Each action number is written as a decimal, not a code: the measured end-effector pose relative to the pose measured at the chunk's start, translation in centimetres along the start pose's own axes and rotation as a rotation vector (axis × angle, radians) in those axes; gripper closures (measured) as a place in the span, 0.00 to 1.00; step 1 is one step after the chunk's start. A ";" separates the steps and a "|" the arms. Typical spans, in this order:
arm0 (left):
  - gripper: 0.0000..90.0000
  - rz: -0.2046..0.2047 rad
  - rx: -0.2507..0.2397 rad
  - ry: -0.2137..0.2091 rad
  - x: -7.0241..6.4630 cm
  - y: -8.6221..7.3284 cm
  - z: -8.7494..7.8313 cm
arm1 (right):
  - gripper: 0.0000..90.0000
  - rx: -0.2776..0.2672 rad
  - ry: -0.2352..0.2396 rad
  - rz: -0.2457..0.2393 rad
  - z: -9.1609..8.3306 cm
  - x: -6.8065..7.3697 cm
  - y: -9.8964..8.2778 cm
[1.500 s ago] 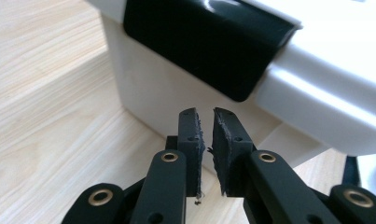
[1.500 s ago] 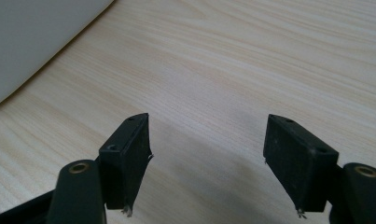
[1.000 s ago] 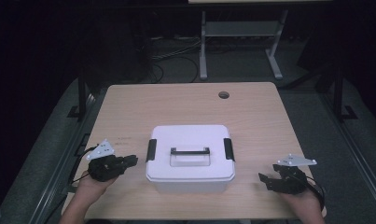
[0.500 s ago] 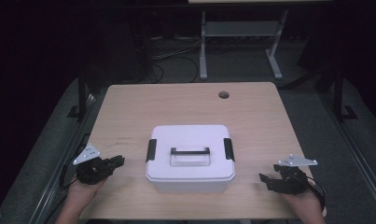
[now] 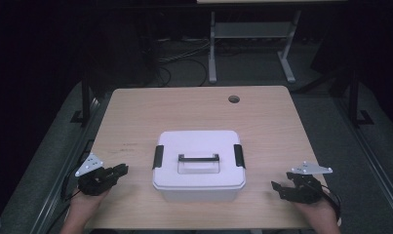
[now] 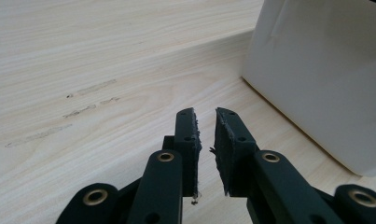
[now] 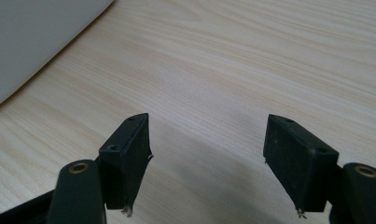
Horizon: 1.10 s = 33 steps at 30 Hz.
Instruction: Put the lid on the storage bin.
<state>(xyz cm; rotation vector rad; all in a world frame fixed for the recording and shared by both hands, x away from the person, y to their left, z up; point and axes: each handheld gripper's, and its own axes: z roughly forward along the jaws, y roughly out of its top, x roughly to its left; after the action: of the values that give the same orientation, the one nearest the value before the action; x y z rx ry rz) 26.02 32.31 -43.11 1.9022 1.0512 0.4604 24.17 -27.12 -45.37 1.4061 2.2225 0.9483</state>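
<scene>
A white lidded box (image 5: pixel 199 146) with a dark handle (image 5: pixel 199 158) and a black latch (image 5: pixel 158 156) on each side stands in the near middle of the wooden table (image 5: pixel 194 112). My left gripper (image 5: pixel 122 169) rests left of the box near the front edge, pointing at it. Its jaws are almost together with nothing between them (image 6: pixel 205 116), and the box wall (image 6: pixel 325 70) is close on the right. My right gripper (image 5: pixel 277 187) sits right of the box, jaws wide apart and empty (image 7: pixel 206 123). A corner of the box (image 7: pixel 31 37) shows at upper left.
A round cable hole (image 5: pixel 234 99) is in the table's far right part. Beyond the table are a metal desk frame (image 5: pixel 213 48) and cables on the dark floor. Rails run along both sides of the table.
My left gripper has moved left, away from the box, toward the table's near left corner. The right gripper and the box have stayed put.
</scene>
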 end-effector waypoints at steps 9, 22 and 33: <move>0.71 0.016 0.019 0.055 0.1 -0.4 0.5 | 0.34 -0.014 -0.024 0.013 -0.2 -0.4 -0.5; 0.18 -0.011 0.059 0.162 1.1 0.1 0.5 | 0.34 -0.011 -0.022 0.023 -0.3 -0.6 -0.7; 0.14 -0.036 0.050 0.228 2.6 -0.6 -0.8 | 0.19 -0.030 -0.062 0.080 -0.4 -1.2 -1.0</move>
<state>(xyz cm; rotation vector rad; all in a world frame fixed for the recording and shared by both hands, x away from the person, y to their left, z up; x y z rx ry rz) 26.63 35.00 -43.43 1.9031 1.2530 0.6468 23.78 -28.61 -45.85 1.4998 2.1129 0.9475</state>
